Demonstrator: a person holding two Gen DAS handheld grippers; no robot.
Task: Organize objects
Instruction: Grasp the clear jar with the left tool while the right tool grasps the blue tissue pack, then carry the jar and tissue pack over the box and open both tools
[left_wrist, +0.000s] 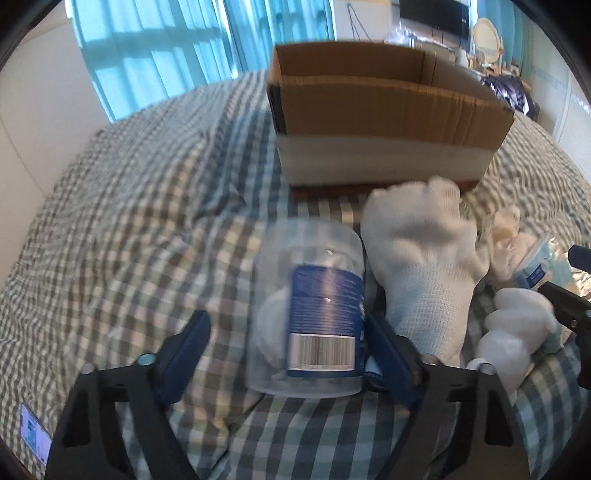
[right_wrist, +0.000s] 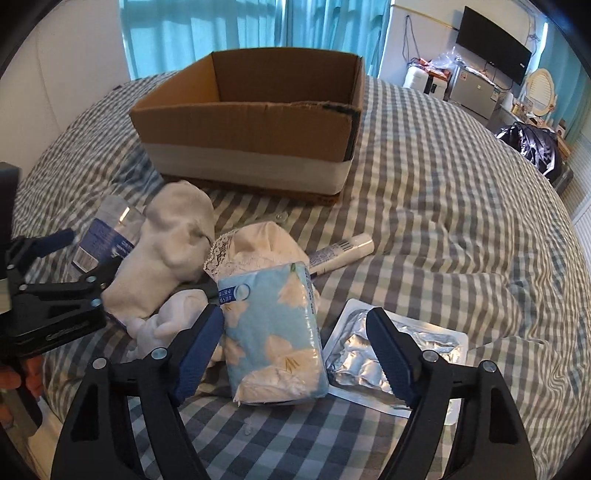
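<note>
On the checked bedspread (right_wrist: 443, 192) below the cardboard box (right_wrist: 251, 122), the left gripper (left_wrist: 288, 350) straddles a clear jar (left_wrist: 310, 314) and the right gripper (right_wrist: 295, 347) a tissue pack (right_wrist: 273, 332), both unclamped, so either could slip sideways if pinched off-centre.

- Setting: a bedroom in a home, shown by the bed (right_wrist: 443, 206) under a checked cover.
- Behind the bed: teal curtains (right_wrist: 236, 33) over a bright window.
- Right of the bed: a wall-mounted television (right_wrist: 493, 44), an oval vanity mirror (right_wrist: 540, 90) and a cluttered side counter (right_wrist: 476, 92).
- On the bed: a cardboard box (right_wrist: 251, 129).
</note>
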